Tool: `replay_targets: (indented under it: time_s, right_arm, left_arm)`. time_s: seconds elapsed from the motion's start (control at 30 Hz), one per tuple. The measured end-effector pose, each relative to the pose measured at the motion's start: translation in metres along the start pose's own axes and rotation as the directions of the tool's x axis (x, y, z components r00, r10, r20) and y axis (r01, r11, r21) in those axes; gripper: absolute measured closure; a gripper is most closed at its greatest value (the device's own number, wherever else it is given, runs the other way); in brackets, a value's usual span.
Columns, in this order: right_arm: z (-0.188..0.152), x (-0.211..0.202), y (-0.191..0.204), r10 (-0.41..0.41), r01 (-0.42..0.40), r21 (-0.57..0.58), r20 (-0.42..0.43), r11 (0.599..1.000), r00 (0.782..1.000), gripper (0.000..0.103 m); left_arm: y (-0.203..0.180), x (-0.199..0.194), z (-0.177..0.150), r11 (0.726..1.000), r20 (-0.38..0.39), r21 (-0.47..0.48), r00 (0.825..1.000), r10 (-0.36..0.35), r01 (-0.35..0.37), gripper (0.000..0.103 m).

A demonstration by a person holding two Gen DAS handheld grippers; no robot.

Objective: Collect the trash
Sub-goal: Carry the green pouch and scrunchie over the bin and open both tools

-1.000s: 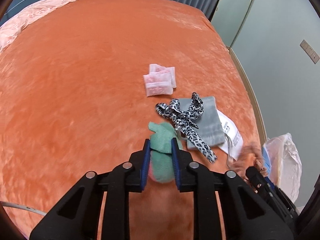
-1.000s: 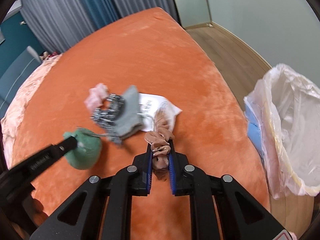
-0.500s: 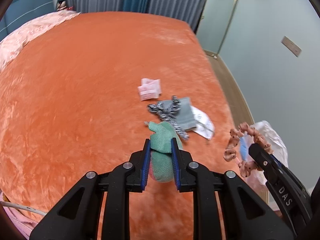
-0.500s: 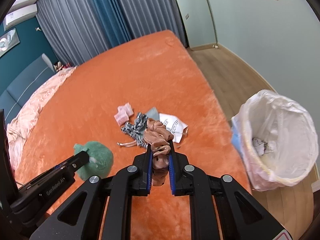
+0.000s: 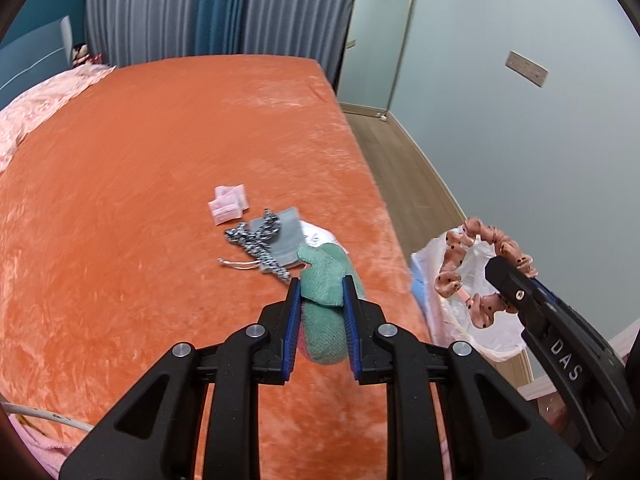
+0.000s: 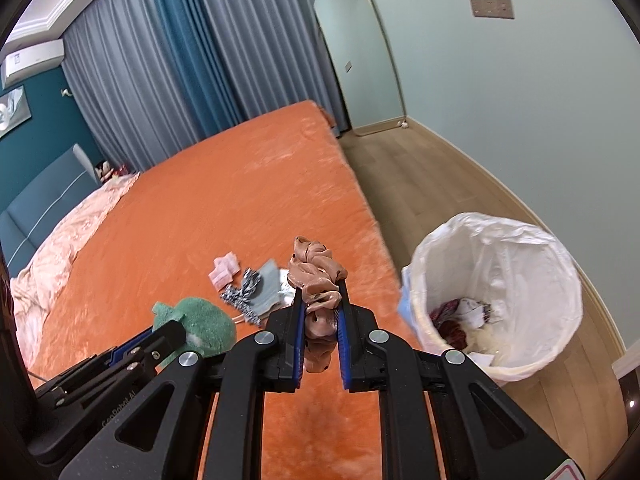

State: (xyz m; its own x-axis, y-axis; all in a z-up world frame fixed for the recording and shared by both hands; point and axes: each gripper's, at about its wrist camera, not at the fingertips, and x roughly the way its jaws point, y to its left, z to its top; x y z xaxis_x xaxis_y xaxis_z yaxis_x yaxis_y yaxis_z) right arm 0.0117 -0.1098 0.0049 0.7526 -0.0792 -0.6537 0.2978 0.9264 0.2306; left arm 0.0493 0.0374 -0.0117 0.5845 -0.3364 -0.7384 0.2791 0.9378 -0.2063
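Gripping, left gripper [image 5: 321,286]: jaws clamped on a green cloth [image 5: 325,312], held above the orange bed [image 5: 132,168]; its lower end is hidden between the fingers.
Right gripper [image 6: 320,292]: jaws closed on a pink scrunchie [image 6: 316,276], raised over the bed edge; black dots show only in the left wrist view.
Hidden parts: scrunchie's lower loop sits in shadow under the pads; cloth's underside not visible.
Trash bin [image 6: 560,272]: white-lined, on the wood floor just beside the bed, to the right of both grippers; mixed scraps inside, hard to identify.
Remaining on bed: leopard ribbon [image 5: 256,244] lying across a grey pouch [image 5: 284,236], white paper [image 5: 320,236] partly covered behind the cloth, pink packets [image 5: 228,208] nearby.
Surroundings: curtains [image 6: 208,60], leaning mirror [image 6: 356,52].
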Motion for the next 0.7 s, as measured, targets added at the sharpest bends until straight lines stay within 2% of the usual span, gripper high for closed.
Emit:
replay_targets:
  time_s: [0.43,0.7]
  right_arm:
    - [0.013,-0.029,-0.049,-0.066,0.062,0.071,0.069,0.996,0.995,0.09]
    - [0.015,-0.033,-0.085,-0.119,0.108,0.122,0.079,0.987,0.99,0.09]
  left_arm:
    - [-0.058,-0.009,0.005,0.992,0.052,0.123,0.998,-0.044,0.037,0.082]
    - [-0.096,0.002,0.007,0.976,0.041,0.203,0.995,-0.087,0.077,0.082]
